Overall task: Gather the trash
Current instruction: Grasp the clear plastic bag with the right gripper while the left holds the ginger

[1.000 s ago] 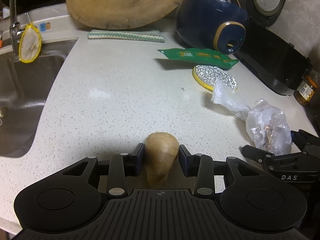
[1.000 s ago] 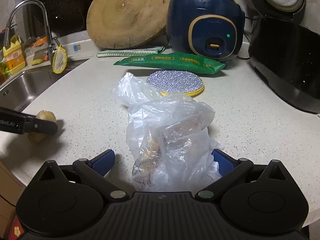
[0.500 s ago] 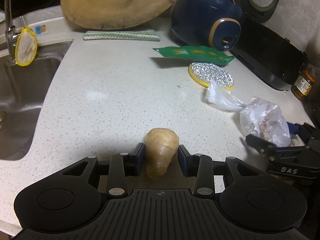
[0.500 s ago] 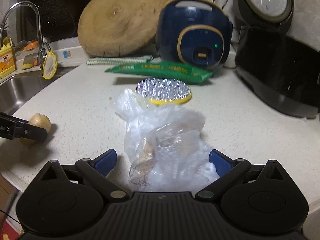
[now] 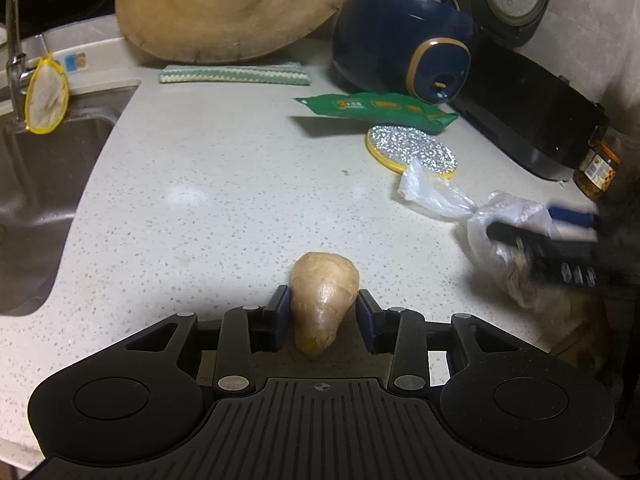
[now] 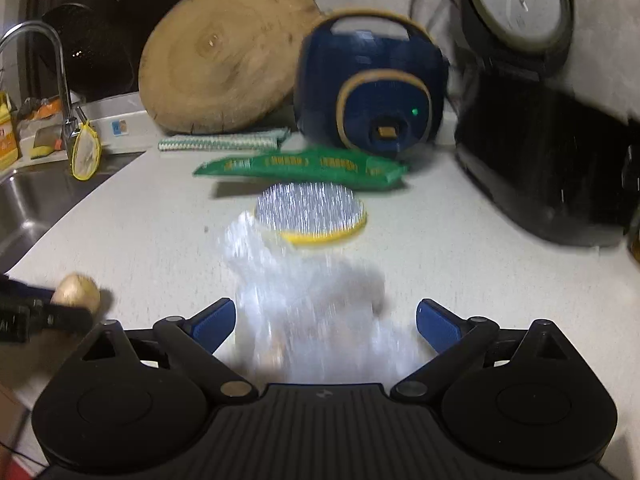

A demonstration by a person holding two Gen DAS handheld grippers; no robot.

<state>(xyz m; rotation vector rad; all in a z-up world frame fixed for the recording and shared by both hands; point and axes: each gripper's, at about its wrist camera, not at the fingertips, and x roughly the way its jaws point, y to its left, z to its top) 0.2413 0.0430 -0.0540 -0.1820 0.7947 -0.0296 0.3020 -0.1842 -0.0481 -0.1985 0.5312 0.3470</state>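
Jaws of the right gripper [image 6: 324,320] are spread wide around the plastic bag [image 6: 316,312], closing slightly, pads not yet pressing. Left gripper [image 5: 322,316] is clamped on the ginger piece [image 5: 323,300], at nine o'clock. The bag's bunched middle should be pinched squarely.

— We see a pale speckled countertop [image 5: 224,200], stone-like and smooth with a dull sheen, and far back a round chopping board [image 5: 232,4] of bare, matt wood with visible grain.

— We agree. The sink [image 5: 36,184] on the left looks like brushed metal. The clear bag [image 6: 304,312] is thin, crinkled, shiny plastic, and the green packet [image 5: 380,110] is glossy film.

— We note the round pad [image 5: 412,152] glitters, rough and metallic. The blue cooker [image 5: 400,44] is glossy plastic; the striped cloth [image 5: 236,74] looks knitted.

— The left gripper [image 5: 322,318] is matt black plastic, ribbed near us.
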